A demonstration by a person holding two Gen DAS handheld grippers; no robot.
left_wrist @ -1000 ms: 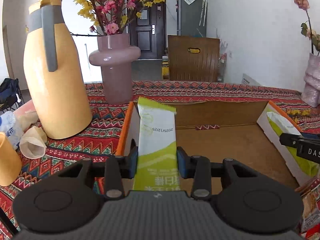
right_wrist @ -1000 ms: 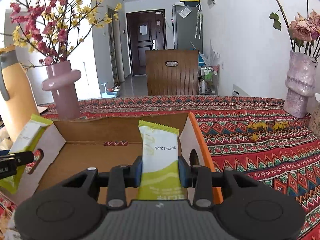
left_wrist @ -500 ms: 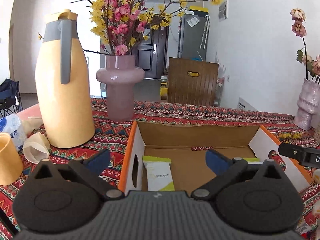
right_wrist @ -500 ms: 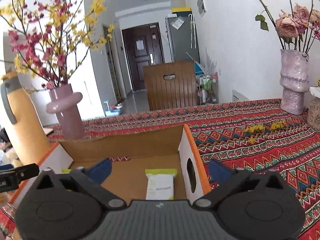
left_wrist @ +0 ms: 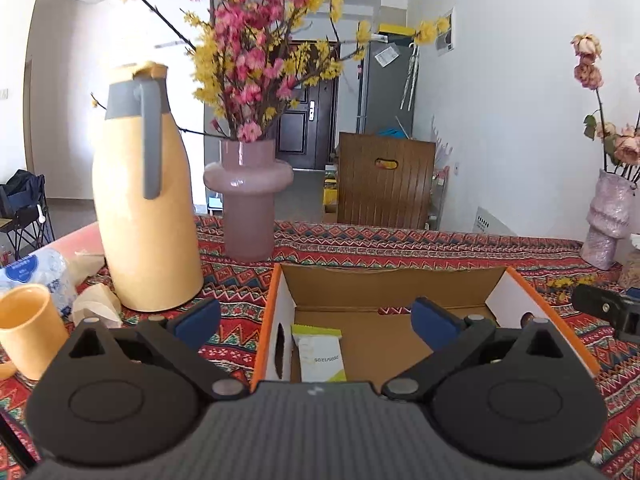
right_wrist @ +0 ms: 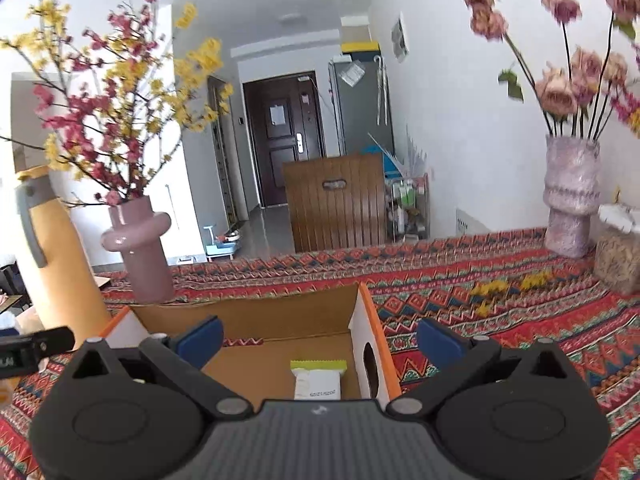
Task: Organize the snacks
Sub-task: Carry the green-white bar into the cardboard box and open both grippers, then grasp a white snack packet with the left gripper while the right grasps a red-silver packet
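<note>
On a table spread with a woven cloth (left_wrist: 400,244) in red zigzag pattern sits an open cardboard box (left_wrist: 400,280), brown inside, white on its end walls and edged in orange, each end wall pierced by an oval hand hole. Left of it stand a tall, smooth yellow jug (left_wrist: 148,216) with a grey handle and a glossy mauve vase (left_wrist: 248,200) of pink and yellow blossom. The left gripper (left_wrist: 316,318) hangs above the box's left end, blue pads spread wide with nothing between them; the right gripper (right_wrist: 320,338) does likewise over the right end. Flat on the box floor lie two crimp-edged white-and-green snack packets, one (left_wrist: 320,354) by the left wall, the other (right_wrist: 318,380) by the right.
</note>
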